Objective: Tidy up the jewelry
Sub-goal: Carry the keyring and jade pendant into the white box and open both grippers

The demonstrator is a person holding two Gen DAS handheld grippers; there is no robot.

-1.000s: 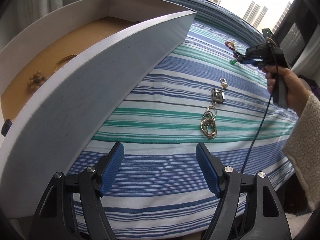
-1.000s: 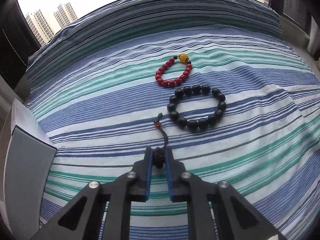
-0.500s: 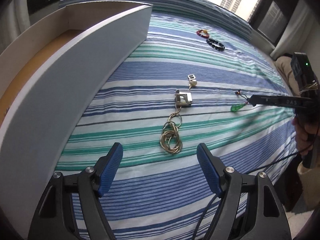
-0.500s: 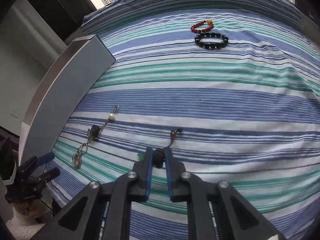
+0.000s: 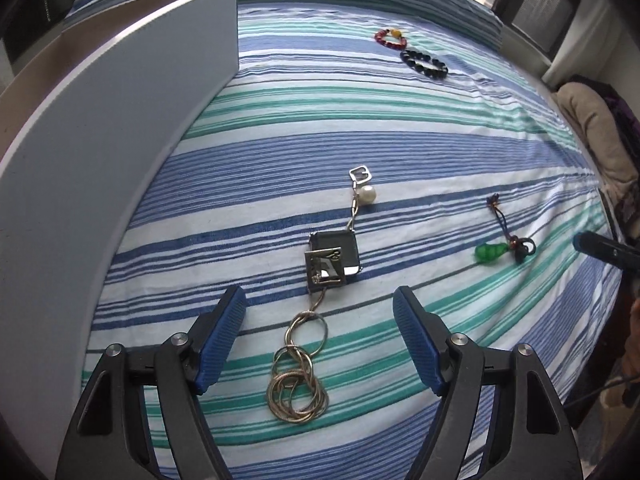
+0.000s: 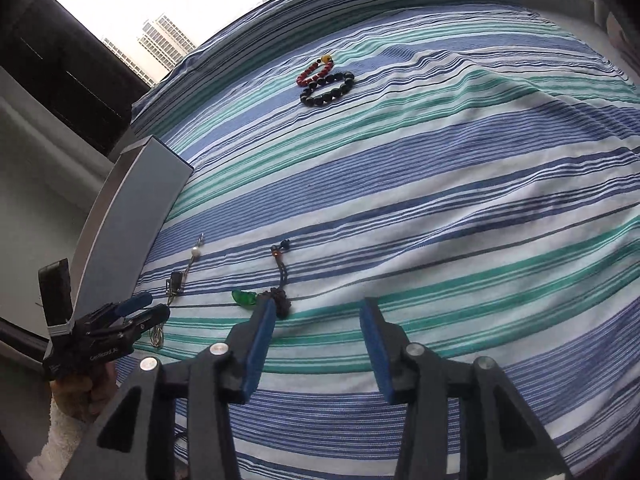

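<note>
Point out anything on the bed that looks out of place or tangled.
The gold chain lies bunched in overlapping loops between the open left gripper fingers, with its square pendant askew. The green charm lies loose by the open right gripper. The red bracelet and black bracelet lie tidy.

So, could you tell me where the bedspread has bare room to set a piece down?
The widest free patch lies between the black bead bracelet and the chain necklace's pearl, bordered on the left by the white box wall. Bare cloth also spreads right of the green pendant cord. It is crowded around the necklace, between it and the pendant.
</note>
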